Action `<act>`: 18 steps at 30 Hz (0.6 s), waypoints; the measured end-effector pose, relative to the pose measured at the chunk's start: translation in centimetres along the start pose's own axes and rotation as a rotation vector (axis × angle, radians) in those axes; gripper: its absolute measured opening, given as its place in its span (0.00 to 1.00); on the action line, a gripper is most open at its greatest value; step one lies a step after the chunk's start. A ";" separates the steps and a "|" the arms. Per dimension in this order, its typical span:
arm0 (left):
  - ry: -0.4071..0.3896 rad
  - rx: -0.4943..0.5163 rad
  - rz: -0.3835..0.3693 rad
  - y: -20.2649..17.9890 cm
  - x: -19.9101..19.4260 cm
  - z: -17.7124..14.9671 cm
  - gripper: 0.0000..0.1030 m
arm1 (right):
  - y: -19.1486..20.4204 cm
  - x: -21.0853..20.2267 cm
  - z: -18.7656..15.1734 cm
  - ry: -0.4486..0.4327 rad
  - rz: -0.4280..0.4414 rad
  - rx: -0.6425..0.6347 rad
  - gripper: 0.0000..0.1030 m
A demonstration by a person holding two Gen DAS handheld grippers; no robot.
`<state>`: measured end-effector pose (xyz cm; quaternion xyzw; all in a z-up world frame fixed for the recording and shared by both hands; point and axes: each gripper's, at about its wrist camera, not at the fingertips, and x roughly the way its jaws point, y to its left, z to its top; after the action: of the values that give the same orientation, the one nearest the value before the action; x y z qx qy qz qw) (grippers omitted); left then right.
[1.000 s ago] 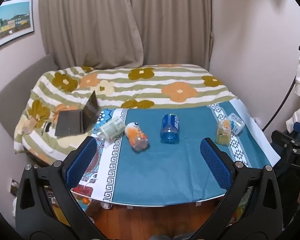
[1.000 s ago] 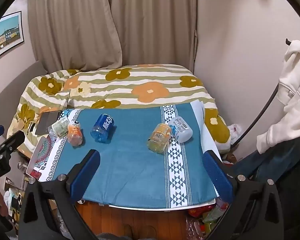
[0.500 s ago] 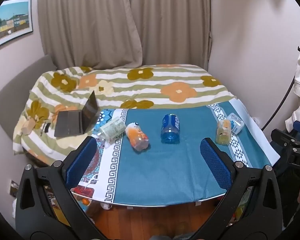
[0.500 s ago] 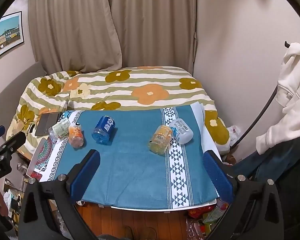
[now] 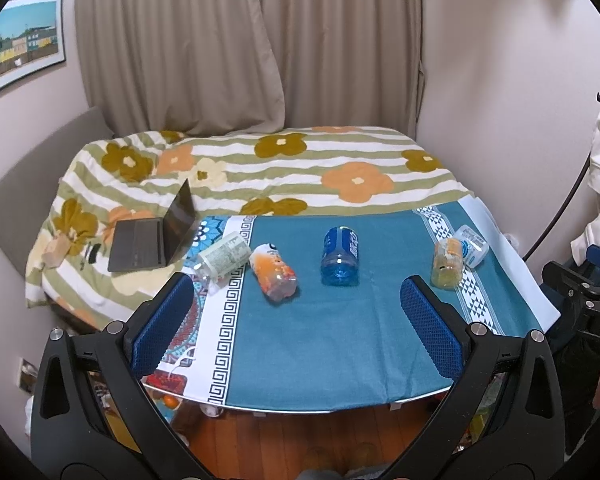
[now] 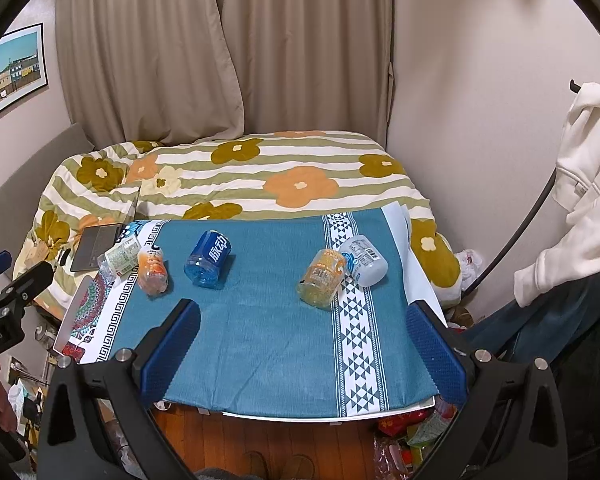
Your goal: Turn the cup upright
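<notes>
Floral bedding (image 5: 340, 168) lies behind a table under a teal cloth (image 5: 340, 340). Five plastic cups lie on their sides there: blue (image 5: 339, 256) centre, orange (image 5: 274, 272) and green-labelled (image 5: 222, 255) left, yellow (image 6: 323, 276) touching white (image 6: 362, 259) right. Left gripper (image 5: 296, 320) and right gripper (image 6: 300, 350) hover near, fingers spread, empty.

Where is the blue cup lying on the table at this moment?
In both wrist views the blue cup lies on its side on the teal tablecloth, left of centre, between the orange cup and the yellow cup.

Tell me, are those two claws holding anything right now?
Nothing. The left gripper and right gripper are both open, with all five cups lying untouched on the table.
</notes>
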<state>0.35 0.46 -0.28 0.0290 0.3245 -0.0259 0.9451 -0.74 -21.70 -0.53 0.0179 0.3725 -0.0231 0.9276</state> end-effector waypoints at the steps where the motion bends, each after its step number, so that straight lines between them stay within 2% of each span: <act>1: 0.000 0.000 0.001 0.0 0.0 0.0 1.00 | 0.1 0.0 0.0 -0.001 0.000 0.000 1.00; 18: 0.004 -0.004 -0.001 0.3 0.0 0.1 1.00 | 0.4 0.0 0.1 -0.001 0.012 0.002 0.99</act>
<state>0.37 0.73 -0.21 0.0269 0.3263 -0.0255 0.9445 -0.68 -21.35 -0.43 0.0210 0.3718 -0.0177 0.9279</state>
